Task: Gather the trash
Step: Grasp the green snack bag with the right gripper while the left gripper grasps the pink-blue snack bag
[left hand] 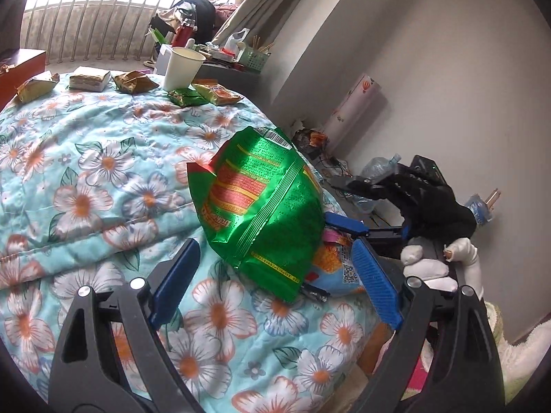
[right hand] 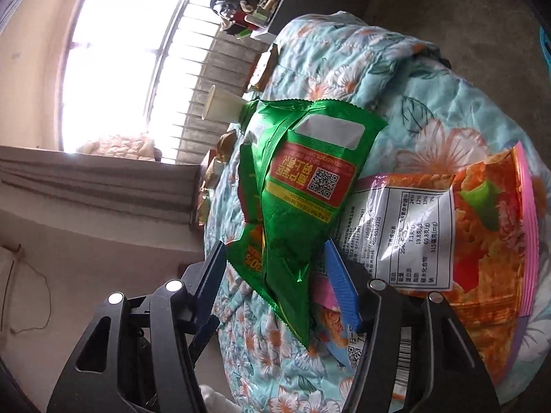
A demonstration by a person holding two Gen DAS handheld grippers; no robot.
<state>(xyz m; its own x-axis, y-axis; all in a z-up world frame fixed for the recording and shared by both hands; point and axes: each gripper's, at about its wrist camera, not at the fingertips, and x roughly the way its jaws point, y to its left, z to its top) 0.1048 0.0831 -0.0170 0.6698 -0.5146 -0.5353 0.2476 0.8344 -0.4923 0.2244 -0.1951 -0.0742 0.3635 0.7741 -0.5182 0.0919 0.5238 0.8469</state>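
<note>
While the right tool (right hand: 275,285) pinches the green bag (right hand: 292,186), the left tool (left hand: 275,285) gapes beside snack wrappers (left hand: 193,94).

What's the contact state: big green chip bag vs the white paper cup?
Apart. The left wrist view shows a wide stretch of flowered quilt between the green chip bag and the paper cup.

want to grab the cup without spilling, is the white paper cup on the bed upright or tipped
Upright. In the left wrist view the white paper cup stands on its base on the quilt, open rim up. Whether it holds anything cannot be told.
</note>
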